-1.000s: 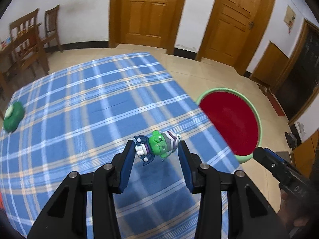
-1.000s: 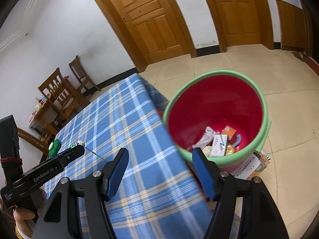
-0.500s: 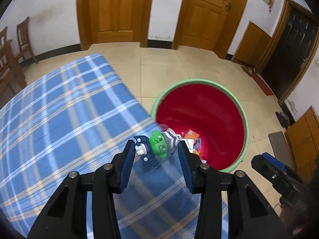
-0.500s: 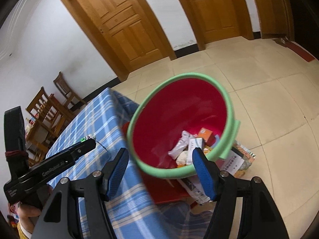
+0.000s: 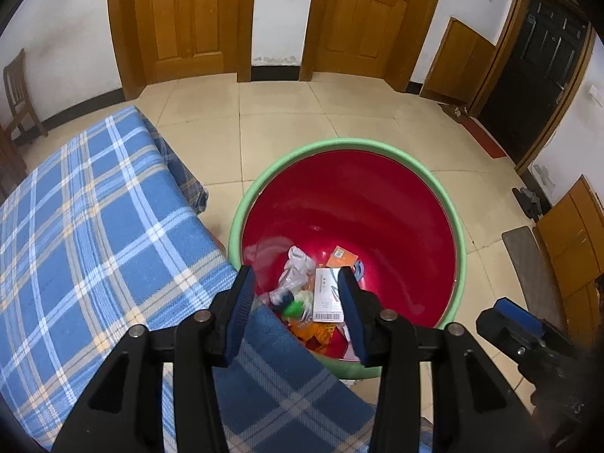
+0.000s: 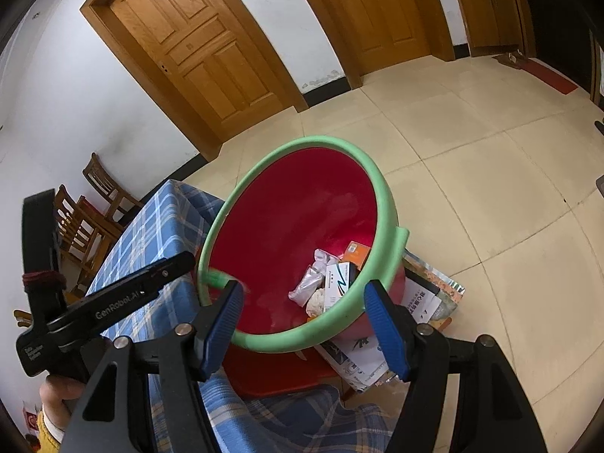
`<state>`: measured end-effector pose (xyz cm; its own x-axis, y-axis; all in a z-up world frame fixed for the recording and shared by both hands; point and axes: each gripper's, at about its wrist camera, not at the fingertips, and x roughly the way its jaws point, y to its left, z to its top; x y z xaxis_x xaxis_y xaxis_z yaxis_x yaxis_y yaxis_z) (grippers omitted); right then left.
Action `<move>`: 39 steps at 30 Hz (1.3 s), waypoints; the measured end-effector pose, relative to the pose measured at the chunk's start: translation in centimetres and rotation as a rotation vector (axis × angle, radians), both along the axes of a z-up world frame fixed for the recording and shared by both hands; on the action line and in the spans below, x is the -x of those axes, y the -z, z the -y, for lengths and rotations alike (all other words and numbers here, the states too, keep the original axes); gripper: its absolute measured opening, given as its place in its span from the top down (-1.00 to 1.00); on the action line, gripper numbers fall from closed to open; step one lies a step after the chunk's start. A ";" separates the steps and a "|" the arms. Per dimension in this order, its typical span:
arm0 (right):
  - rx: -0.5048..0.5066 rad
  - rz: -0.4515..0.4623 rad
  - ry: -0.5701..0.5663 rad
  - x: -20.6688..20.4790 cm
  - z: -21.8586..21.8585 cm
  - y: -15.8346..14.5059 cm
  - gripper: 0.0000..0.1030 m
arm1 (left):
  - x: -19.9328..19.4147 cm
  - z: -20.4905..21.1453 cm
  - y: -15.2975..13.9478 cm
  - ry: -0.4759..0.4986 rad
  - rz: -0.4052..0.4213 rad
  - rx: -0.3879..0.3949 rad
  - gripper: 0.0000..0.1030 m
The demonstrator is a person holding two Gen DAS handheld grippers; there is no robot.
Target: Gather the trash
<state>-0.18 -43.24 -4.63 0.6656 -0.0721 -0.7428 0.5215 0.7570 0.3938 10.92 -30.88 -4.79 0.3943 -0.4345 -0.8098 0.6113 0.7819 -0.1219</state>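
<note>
Tabletop (image 5: 94, 245), covered in blue check cloth, fills the left of the left wrist view and ends at the bin. No trash shows on the part in view. The rest of the cloth is cut off by the frame edge, so do not assume it is cleared.

The left hand-held gripper (image 5: 296, 277) is over the near edge of the red bin (image 5: 458, 234). Its jaws have just been opening and now stand at a moderate gap. The small green toy figure (image 5: 292, 307) appears between them in the picture, but clear of both pads. It is smeared by motion, so treat it as released and dropping into the bin. You cannot tell whether it has landed.

Handling: judge the figure as light, hard plastic with an uneven shape and smooth surfaces. It is likely to twist in a pinch. Grip such items across the widest part of the body, not on a thin projecting part.

The bin already holds a white carton (image 5: 328, 294), crumpled wrappers and an orange pack. Its bottom is partly hidden by the jaws and the near rim.

The right hand-held gripper (image 6: 304, 287) is wide open with nothing between its pads. It points at the near rim of the bin. Printed papers (image 6: 422, 302) lie half under the bin, and their full extent is hidden.
</note>
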 end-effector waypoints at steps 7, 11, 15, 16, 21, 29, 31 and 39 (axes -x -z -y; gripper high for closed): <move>-0.002 0.001 -0.012 -0.5 -0.5 0.1 -0.34 | 0.4 -1.8 -0.7 -0.049 0.009 0.007 -0.05; 0.008 0.006 -0.029 -0.6 -1.1 -0.2 -0.34 | 0.9 -3.3 -1.1 -0.082 0.008 0.012 -0.08; 0.022 0.017 -0.058 -0.9 -2.2 -0.7 -0.35 | 1.3 -5.2 -1.7 -0.125 0.012 0.017 -0.19; 0.024 0.020 -0.065 -1.0 -2.5 -0.8 -0.36 | 1.4 -5.7 -1.9 -0.137 0.013 0.019 -0.23; 0.045 0.038 -0.115 -1.6 -4.5 -1.6 -0.46 | 2.0 -8.5 -2.6 -0.196 0.016 0.034 -0.32; 0.083 0.064 -0.191 -2.5 -8.0 -2.9 -0.54 | 2.4 -12.9 -3.6 -0.292 0.038 0.039 -0.53; 0.093 0.071 -0.207 -2.6 -8.8 -3.2 -0.59 | 2.7 -14.0 -3.8 -0.318 0.046 0.038 -0.58; 0.126 0.092 -0.262 -3.0 -12.0 -4.0 -0.81 | 4.1 -18.0 -4.6 -0.409 0.071 0.036 -0.66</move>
<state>2.82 -31.28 -0.63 0.7381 0.0234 -0.6743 0.2682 0.9069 0.3250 6.82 -12.90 -0.19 0.5948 -0.2578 -0.7614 0.2595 0.9581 -0.1217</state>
